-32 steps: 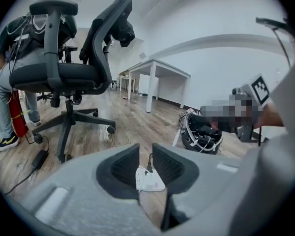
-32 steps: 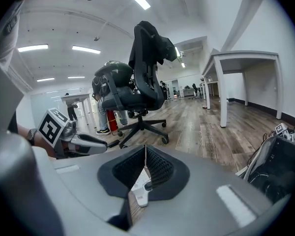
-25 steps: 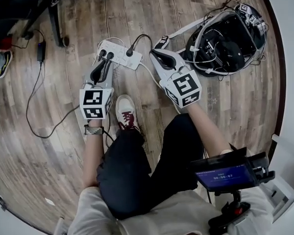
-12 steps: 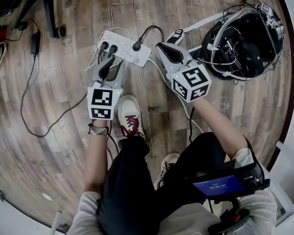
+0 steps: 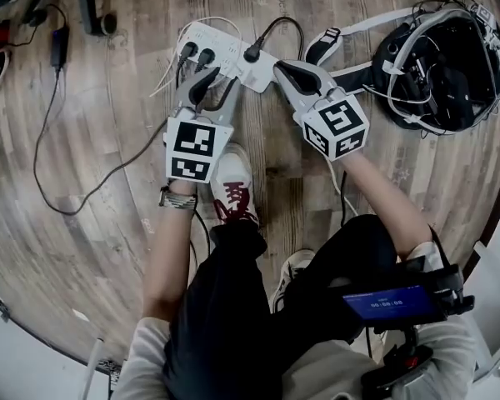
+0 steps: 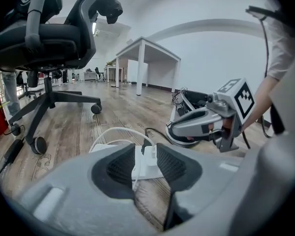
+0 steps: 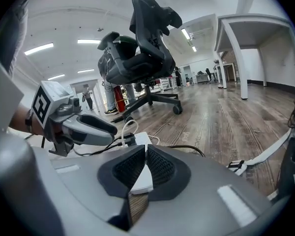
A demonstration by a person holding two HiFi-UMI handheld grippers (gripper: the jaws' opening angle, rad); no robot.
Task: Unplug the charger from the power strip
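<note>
A white power strip lies on the wooden floor, with two black plugs at its left end and one black plug nearer its right end. My left gripper hangs just in front of the two plugs. Its jaws are opening, and they frame the strip and a white plug block without touching them. My right gripper is at the strip's right end. Its fingertips meet, and the strip's end shows behind the gap below them.
A black office chair stands at the back left. A black bag full of cables lies to the right. A black adapter with a long cord lies to the left. The person's shoe is just behind the grippers.
Both grippers have come down and forward to the power strip. The left jaws have spread wider. The right gripper's tip now reaches the strip's right end.
</note>
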